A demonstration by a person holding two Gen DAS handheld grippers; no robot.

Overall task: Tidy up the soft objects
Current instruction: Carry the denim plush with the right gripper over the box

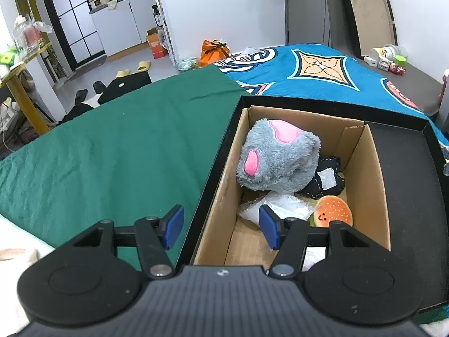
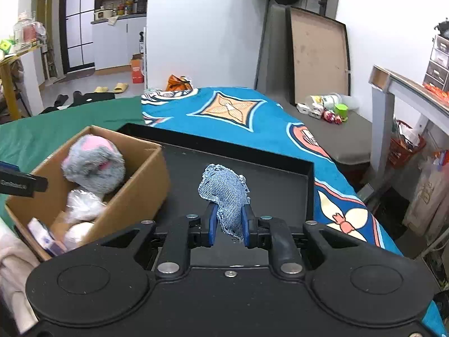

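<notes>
A cardboard box [image 1: 364, 174] stands in the left part of a black tray [image 1: 407, 196]. In it lie a grey and pink plush [image 1: 277, 157], a black fabric piece [image 1: 328, 179], a white plastic bag [image 1: 283, 207] and an orange burger plush [image 1: 332, 212]. My left gripper [image 1: 221, 227] is open and empty over the box's near left wall. My right gripper [image 2: 228, 227] is shut on a piece of blue denim cloth [image 2: 226, 193] and holds it above the tray floor [image 2: 280, 191], right of the box [image 2: 134, 196]. The grey plush [image 2: 94, 167] also shows there.
The tray sits on a bed with a green sheet [image 1: 112, 146] and a blue patterned blanket [image 1: 322, 70]. A grey bench with small toys [image 2: 331, 112] stands at the far right, beside a table [image 2: 407, 95]. Slippers and clutter lie on the floor [image 1: 132, 70].
</notes>
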